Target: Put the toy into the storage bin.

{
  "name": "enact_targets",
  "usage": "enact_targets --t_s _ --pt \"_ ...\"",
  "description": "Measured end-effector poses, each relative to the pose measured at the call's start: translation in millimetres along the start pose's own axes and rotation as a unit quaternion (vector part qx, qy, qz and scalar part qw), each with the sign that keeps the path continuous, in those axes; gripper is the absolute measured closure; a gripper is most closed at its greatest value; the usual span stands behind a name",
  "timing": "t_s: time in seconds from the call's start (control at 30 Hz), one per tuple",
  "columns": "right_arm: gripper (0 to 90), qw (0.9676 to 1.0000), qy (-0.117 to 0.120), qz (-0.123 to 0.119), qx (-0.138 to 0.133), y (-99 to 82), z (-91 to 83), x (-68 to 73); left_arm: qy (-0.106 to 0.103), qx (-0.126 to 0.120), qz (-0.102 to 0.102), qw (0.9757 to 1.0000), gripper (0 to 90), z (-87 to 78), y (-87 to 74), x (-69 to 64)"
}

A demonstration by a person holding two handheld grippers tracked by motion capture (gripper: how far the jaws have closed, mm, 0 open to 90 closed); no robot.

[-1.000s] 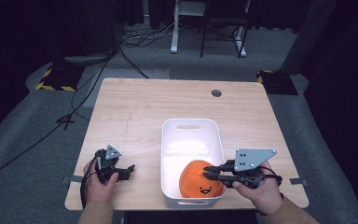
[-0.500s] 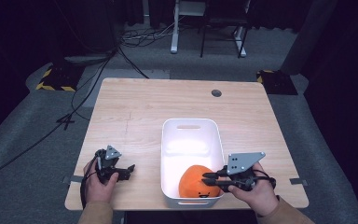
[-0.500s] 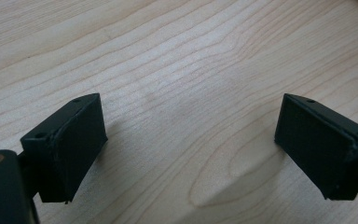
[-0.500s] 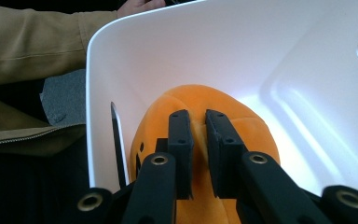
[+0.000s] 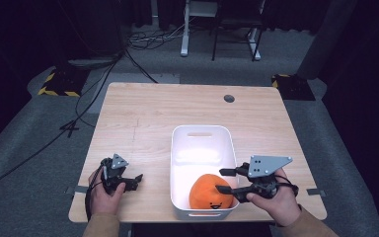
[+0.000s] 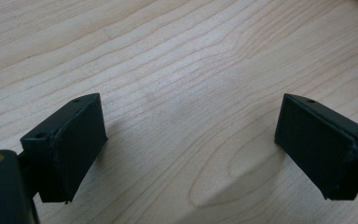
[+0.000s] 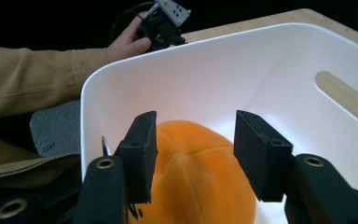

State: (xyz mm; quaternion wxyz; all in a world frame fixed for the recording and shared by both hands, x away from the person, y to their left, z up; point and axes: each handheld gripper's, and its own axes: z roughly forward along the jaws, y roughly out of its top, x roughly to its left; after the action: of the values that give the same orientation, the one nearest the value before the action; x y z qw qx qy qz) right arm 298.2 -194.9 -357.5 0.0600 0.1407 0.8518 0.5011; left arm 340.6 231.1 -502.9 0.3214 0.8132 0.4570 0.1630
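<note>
Resting place: lying in the near end of the white bin (image 5: pixel 203 143), the orange plush toy (image 5: pixel 208 190) sits against the bin's near wall, its little black smile turned toward the person; the bin stands on the wooden table (image 5: pixel 148 113).
Right gripper: the right gripper (image 5: pixel 222 180) has just been opening; in the right gripper view its pads (image 7: pixel 142 149) stand apart over the plush (image 7: pixel 196 177) and press on nothing, so the toy is let go.
Left gripper: the left gripper (image 5: pixel 137 178) rests on the table well apart from the bin, jaws spread wide with bare wood between them in the left gripper view.
Weight: I judge the plush light, easily carried by one gripper.
Firmness: soft and squashy; it should give under the pads and spring back, with no risk of breaking.
Surface: a fuzzy, velvety fabric with stitched seams like segments; grippy, not slippery.
Where to hold: best pinched across the rounded top, along a seam ridge, closing deep enough that the stuffing does not slip out of the pinch.
Writing: no brand, label or readable text shows on toy, bin or table; the stitched face is the only marking.
</note>
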Motion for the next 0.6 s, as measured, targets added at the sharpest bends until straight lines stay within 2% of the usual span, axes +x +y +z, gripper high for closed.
enact_targets --t_s 0.13,0.3,0.6 --pt "46.7 0.9999 -0.007 0.000 -0.009 3.7 -4.5 -3.1 0.000 0.000 0.000 1.0000 9.1 0.0 0.0 0.0" --pt "42.4 0.9994 -0.027 0.003 -0.022 9.0 -12.4 -8.0 0.000 0.000 0.000 1.0000 9.1 0.0 0.0 0.0" --pt "36.9 0.9969 -0.067 0.021 -0.037 12.6 -29.4 -26.1 0.000 0.000 0.000 1.0000 9.1 0.0 0.0 0.0"
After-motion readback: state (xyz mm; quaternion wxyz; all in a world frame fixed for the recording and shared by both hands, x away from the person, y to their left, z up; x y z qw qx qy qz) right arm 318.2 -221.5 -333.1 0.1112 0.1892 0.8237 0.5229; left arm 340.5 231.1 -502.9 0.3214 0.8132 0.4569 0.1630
